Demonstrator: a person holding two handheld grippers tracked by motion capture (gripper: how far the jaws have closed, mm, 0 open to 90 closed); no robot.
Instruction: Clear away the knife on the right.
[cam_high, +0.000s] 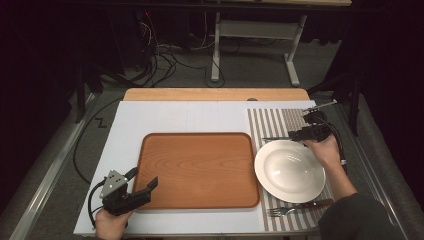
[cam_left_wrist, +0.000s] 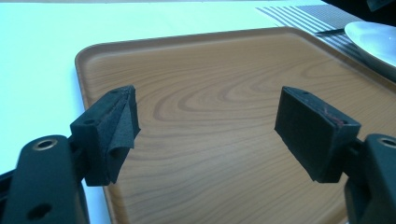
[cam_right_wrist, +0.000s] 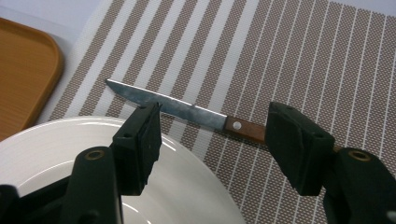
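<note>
Right hand-held gripper (cam_right_wrist: 212, 135) is spread wide, grasping nothing, hovering over the far rim of the round white ceramic plate (cam_high: 289, 170), jaws straddling the steel-bladed knife with riveted brown wooden handle (cam_right_wrist: 187, 110). Knife lies flat on the brown-and-white striped woven placemat (cam_right_wrist: 299, 56), just beyond the plate, blade tip toward the rectangular wooden tray (cam_high: 199, 169). Left hand-held gripper (cam_left_wrist: 205, 135) is also released, empty, above the tray's near-left corner. Wooden-handled fork (cam_high: 299, 207) lies on the placemat at the plate's near side. All on the white surface (cam_high: 170, 117).
</note>
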